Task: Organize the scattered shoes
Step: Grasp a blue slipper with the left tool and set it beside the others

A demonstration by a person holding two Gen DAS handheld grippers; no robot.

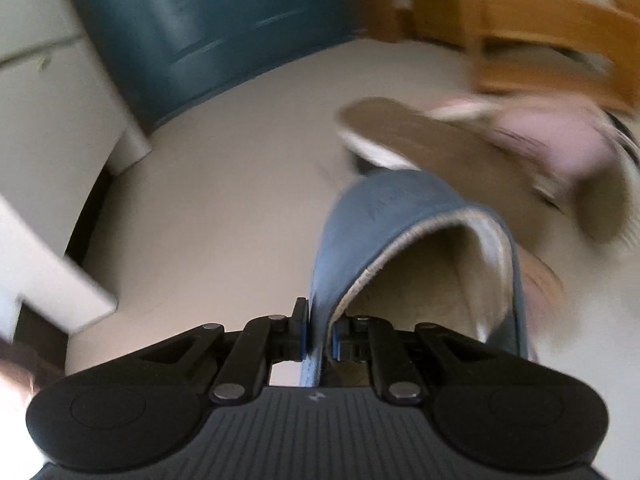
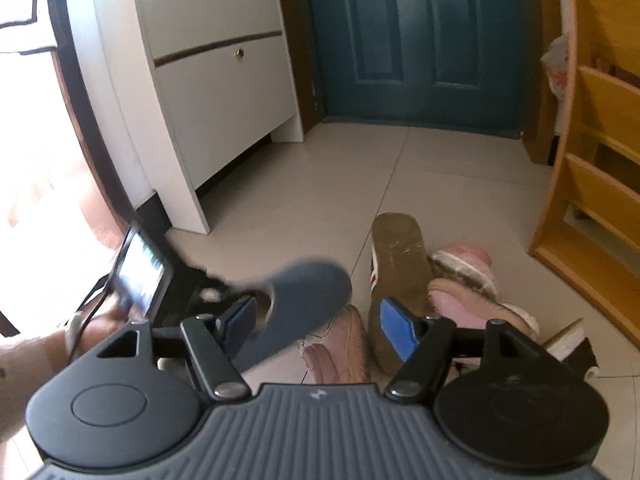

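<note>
The left wrist view is smeared with blur, so the shoes beyond the left gripper show only as soft shapes. From the right wrist view the heap on the tiled floor is partly cut off by the right gripper; a dark-and-white thing at the heap's right edge is too hidden to name.

I count one blue slipper, three pink sneakers, and one shoe lying sole-up with a tan sole. There is one white shoe cabinet along the left wall, one teal door at the far end, and one wooden rack on the right.

The left gripper's jaws are pinched tight on the rim of the blue slipper, which hangs off the floor, left of the heap. The right gripper's jaws stand well apart above the heap, holding nothing.
</note>
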